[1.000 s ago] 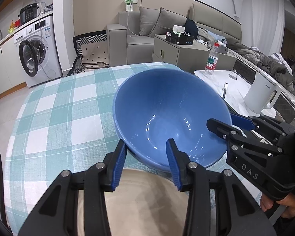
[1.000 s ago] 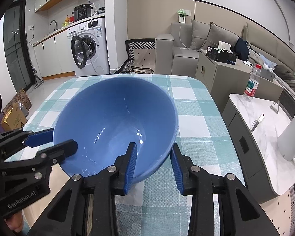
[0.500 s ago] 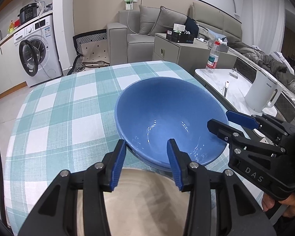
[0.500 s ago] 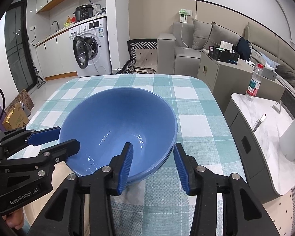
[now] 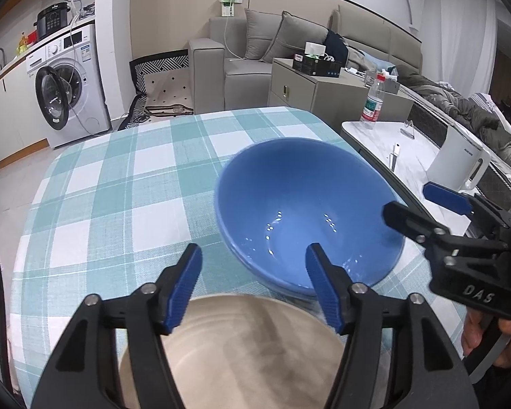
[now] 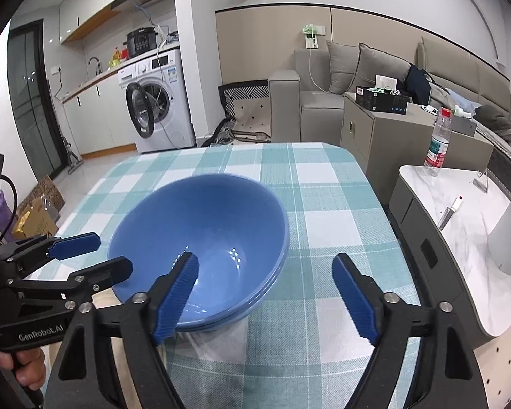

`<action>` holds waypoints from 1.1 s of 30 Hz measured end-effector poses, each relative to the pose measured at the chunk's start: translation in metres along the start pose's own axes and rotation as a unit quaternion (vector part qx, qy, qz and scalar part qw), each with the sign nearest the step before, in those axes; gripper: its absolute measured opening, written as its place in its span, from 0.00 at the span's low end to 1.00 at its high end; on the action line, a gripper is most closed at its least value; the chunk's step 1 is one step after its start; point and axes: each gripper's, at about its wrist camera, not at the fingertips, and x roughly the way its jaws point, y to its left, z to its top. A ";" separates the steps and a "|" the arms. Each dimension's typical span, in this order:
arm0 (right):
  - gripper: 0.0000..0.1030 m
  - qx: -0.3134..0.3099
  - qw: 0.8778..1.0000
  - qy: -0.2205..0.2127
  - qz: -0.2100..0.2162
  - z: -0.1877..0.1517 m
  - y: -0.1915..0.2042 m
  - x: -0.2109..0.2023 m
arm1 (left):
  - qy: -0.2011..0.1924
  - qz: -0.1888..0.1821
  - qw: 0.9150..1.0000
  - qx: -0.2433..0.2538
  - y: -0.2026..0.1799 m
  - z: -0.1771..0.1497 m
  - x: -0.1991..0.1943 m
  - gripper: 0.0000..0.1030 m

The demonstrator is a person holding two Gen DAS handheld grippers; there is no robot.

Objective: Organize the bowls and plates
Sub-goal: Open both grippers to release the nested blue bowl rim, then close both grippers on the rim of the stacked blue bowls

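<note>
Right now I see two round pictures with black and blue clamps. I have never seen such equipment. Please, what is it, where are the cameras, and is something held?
No robot here: a person holds a clamp-like tool in each hand. Each has a wide-angle camera looking along its two fingers, so each picture comes from one tool and also shows the other.

The left hand-held gripper and the right hand-held gripper are both opening. Each has one finger inside the blue bowl and one outside, with the rim between them, but neither squeezes it. So nothing is held.

The bowl sits nested in other blue bowls on the checked tablecloth. A beige plate lies nearer the left camera.
</note>
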 end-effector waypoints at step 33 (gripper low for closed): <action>0.99 0.057 0.997 0.032 0.041 -0.003 -0.034 0.036 | 0.030 -0.020 0.998 -0.041 0.027 0.011 0.037 0.99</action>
